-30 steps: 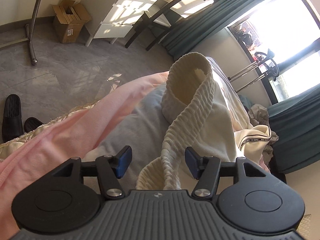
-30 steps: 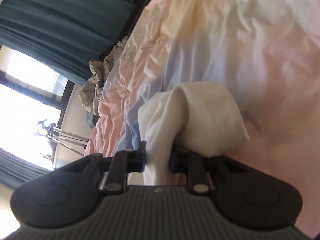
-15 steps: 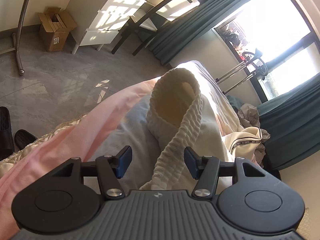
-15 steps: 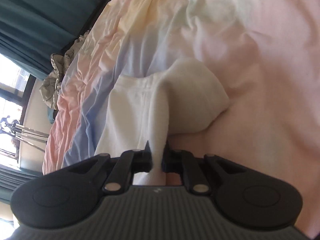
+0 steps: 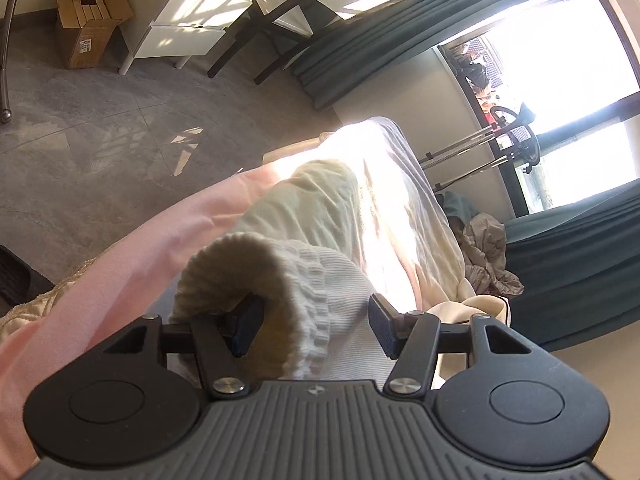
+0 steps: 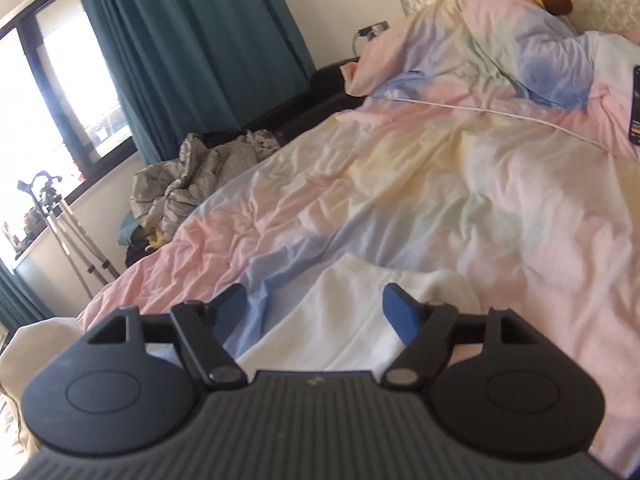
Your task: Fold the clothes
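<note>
A cream-white garment with a ribbed waistband (image 5: 304, 296) lies on the pastel bedspread (image 5: 132, 252). My left gripper (image 5: 314, 330) is open, its jaws straddling the rolled ribbed band, which loops over the left fingertip (image 5: 248, 322). In the right wrist view the white garment (image 6: 340, 320) lies flat on the bedspread (image 6: 460, 184) just beyond my right gripper (image 6: 316, 308), which is open and holds nothing.
A grey crumpled cloth pile (image 6: 200, 176) lies at the bed's far side by the teal curtains (image 6: 192, 44). A white cable (image 6: 480, 112) and a dark phone (image 6: 634, 104) lie on the bed. Floor, cardboard box (image 5: 88, 20) and white drawers (image 5: 192, 8) are beyond the bed edge.
My right gripper has opened and let go of the white garment, which now lies flat. My left gripper has moved forward so the ribbed band sits over its left finger.
</note>
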Action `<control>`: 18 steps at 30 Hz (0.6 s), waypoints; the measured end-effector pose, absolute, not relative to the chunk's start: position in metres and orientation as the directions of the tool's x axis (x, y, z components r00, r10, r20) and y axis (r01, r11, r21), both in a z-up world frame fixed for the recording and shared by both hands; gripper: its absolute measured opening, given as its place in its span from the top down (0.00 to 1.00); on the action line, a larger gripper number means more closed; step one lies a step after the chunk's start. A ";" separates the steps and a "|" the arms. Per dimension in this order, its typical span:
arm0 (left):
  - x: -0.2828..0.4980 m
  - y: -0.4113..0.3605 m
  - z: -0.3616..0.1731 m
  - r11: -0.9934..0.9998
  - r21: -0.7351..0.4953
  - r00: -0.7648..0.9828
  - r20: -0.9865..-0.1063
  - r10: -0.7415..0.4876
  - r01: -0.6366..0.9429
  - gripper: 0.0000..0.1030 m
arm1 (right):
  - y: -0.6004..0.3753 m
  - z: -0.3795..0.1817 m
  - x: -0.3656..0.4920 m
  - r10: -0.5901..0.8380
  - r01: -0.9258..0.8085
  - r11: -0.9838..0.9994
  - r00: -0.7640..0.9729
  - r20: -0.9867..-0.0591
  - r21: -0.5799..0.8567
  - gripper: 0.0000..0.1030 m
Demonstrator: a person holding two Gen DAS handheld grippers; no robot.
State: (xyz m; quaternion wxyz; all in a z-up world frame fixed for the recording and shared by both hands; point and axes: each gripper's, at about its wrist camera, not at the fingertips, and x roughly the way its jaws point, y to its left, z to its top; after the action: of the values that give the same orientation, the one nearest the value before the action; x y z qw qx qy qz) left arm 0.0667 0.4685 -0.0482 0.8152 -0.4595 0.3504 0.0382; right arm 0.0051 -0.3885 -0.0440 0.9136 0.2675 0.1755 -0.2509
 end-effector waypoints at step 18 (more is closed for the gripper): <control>0.117 0.441 0.004 0.807 -0.462 0.767 -0.641 -0.017 -0.368 0.91 | -0.274 -0.089 0.089 0.029 0.292 0.855 0.798 -0.601 0.429 0.23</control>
State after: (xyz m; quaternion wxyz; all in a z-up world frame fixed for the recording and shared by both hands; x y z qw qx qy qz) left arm 0.1169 0.4407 0.0035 0.8925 -0.2951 0.3266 0.0984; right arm 0.0889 -0.2736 -0.0894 0.9121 0.2595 0.3092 -0.0720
